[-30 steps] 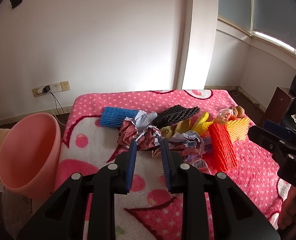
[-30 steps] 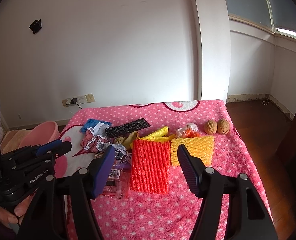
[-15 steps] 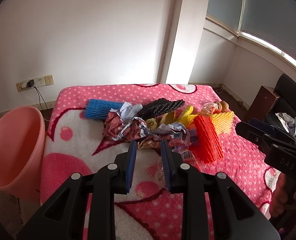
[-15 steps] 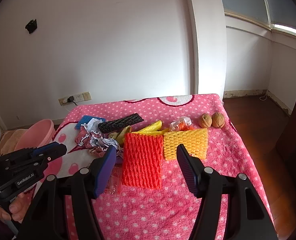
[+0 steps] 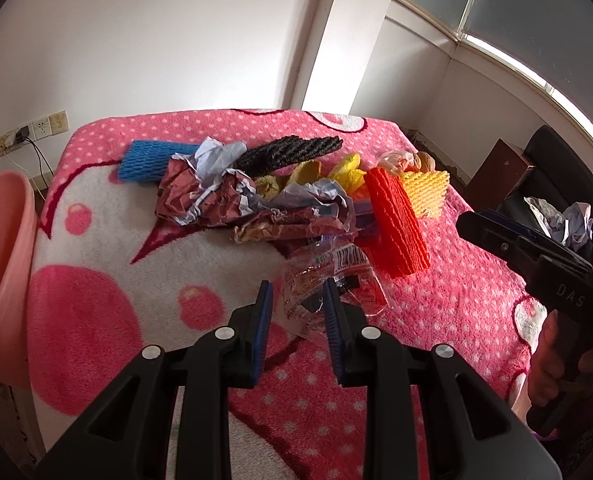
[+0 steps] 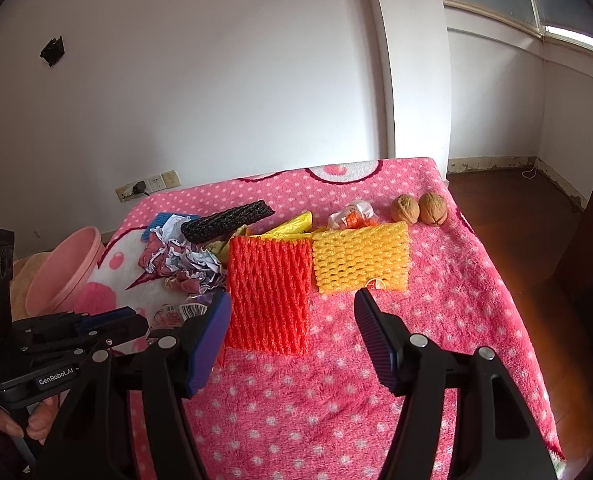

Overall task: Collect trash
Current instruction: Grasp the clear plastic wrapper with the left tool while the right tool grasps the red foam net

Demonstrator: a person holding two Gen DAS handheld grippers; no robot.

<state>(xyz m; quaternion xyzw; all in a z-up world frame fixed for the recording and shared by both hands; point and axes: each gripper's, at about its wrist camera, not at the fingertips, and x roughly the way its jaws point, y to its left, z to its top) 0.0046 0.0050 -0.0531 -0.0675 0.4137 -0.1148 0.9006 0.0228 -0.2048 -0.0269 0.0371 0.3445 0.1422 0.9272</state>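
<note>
Clear plastic wrapper (image 5: 328,280) lies between the half-open, empty left claw (image 5: 296,294) fingers, unpinched.

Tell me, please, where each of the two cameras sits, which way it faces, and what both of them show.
Left wrist: on the left gripper, angled down at the clear wrapper near the trash pile; the right gripper and its hand show at the right.
Right wrist: on the right gripper, angled down at the orange foam net; the left gripper shows at the left.
Shared: pink blanket, orange and yellow foam net, pink basin.
</note>
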